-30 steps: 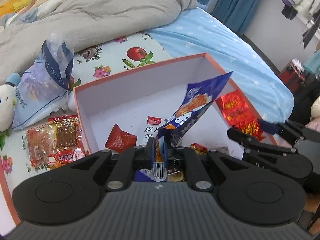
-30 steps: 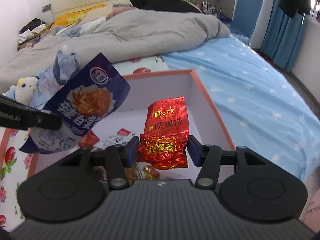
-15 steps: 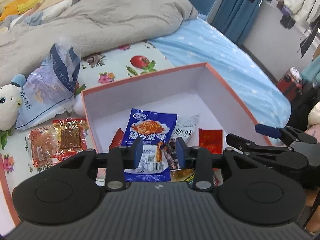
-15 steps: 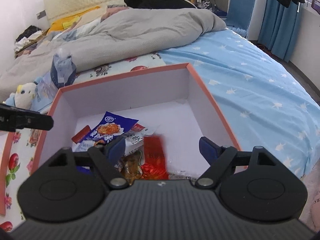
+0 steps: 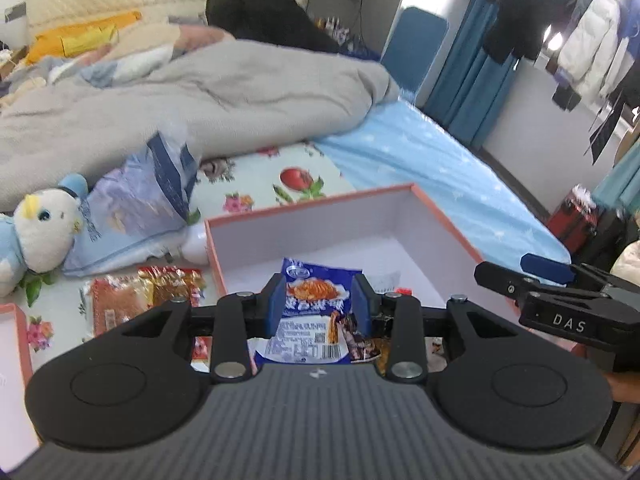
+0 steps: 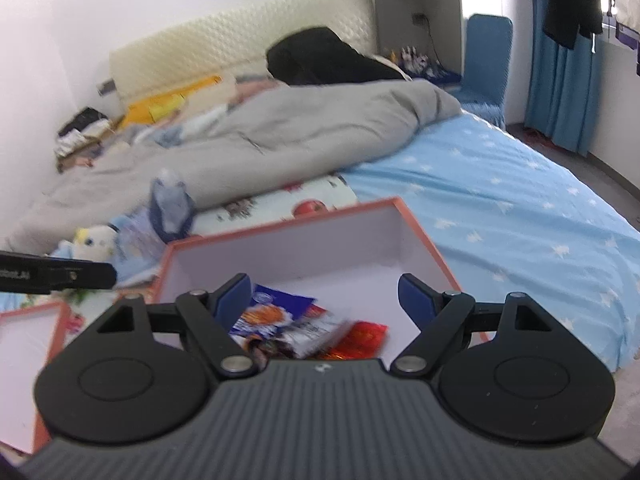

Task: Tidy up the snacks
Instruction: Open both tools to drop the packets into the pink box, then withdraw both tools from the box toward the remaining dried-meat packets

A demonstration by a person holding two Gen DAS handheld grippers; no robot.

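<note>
An orange-rimmed white box (image 5: pixel 404 216) (image 6: pixel 280 256) stands on the bed. In it lie a blue snack packet (image 5: pixel 316 312) (image 6: pixel 264 316), a red tea packet (image 6: pixel 360 338) and other small packets. My left gripper (image 5: pixel 319 300) is open and empty, above the box's near side. My right gripper (image 6: pixel 325 296) is wide open and empty, above the box; it also shows at the right of the left wrist view (image 5: pixel 560 300). Two red snack packets (image 5: pixel 140 296) lie on the sheet left of the box.
A blue tissue pack (image 5: pixel 136 208) and a plush toy (image 5: pixel 40 232) lie left of the box. A grey duvet (image 5: pixel 180 96) covers the far bed. The box lid (image 6: pixel 28 344) lies at the left. The bed edge drops off at the right.
Both grippers let go of their packets, blue from the left and red from the right, which fell into the box. Both then opened wider and lifted back, tilting upward.
</note>
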